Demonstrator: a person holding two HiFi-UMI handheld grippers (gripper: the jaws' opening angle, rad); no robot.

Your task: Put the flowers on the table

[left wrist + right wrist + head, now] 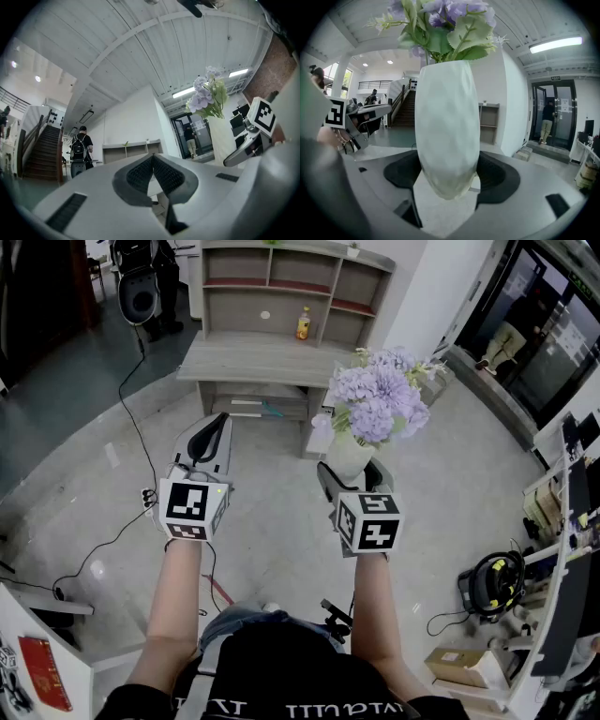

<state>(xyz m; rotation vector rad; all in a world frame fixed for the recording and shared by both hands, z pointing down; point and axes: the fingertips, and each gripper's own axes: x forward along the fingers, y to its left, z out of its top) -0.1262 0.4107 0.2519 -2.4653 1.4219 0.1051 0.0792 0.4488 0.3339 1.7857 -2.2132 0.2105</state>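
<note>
A bunch of pale purple flowers [375,399] stands in a white, faceted vase [349,454]. My right gripper [349,472] is shut on the vase's lower part and holds it upright above the floor. In the right gripper view the vase [447,131] fills the gap between the two dark pads, with the flowers [440,18] above. My left gripper [217,425] is to the left of the vase, shut and empty; its pads [140,176] meet at the tip. The grey table [253,360] with shelves on it stands ahead, beyond both grippers.
A yellow bottle [304,324] stands on the table's top at the back. A black cable [131,427] runs over the floor at the left. Boxes and a black-and-yellow device [492,582] crowd the right side. A person with a backpack [82,150] stands by stairs [44,154].
</note>
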